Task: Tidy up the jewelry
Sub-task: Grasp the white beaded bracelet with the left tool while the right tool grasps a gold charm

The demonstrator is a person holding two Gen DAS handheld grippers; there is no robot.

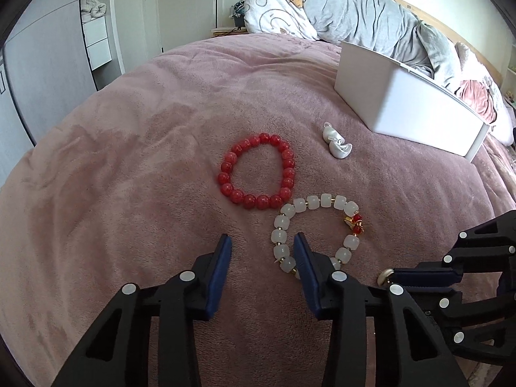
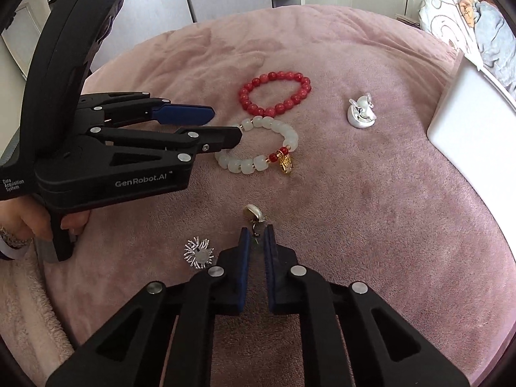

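A red bead bracelet (image 1: 258, 172) (image 2: 275, 93) lies on the pink blanket, touching a white bead bracelet (image 1: 317, 230) (image 2: 258, 148) with a gold charm. My left gripper (image 1: 262, 242) (image 2: 225, 125) is open, its right finger inside the white bracelet's loop, so its left side lies between the fingers. My right gripper (image 2: 256, 230) (image 1: 387, 275) is nearly closed around the hook of a pearl earring (image 2: 253, 214) (image 1: 385, 275); whether it grips is unclear. A silver swan ornament (image 1: 337, 143) (image 2: 361, 113) and a spiky silver brooch (image 2: 198, 253) lie nearby.
A white box (image 1: 403, 106) (image 2: 467, 129) stands on the blanket to the right, beyond the swan. A rumpled grey duvet (image 1: 371, 16) and pillows lie at the bed's far end. Wardrobes and a door stand behind.
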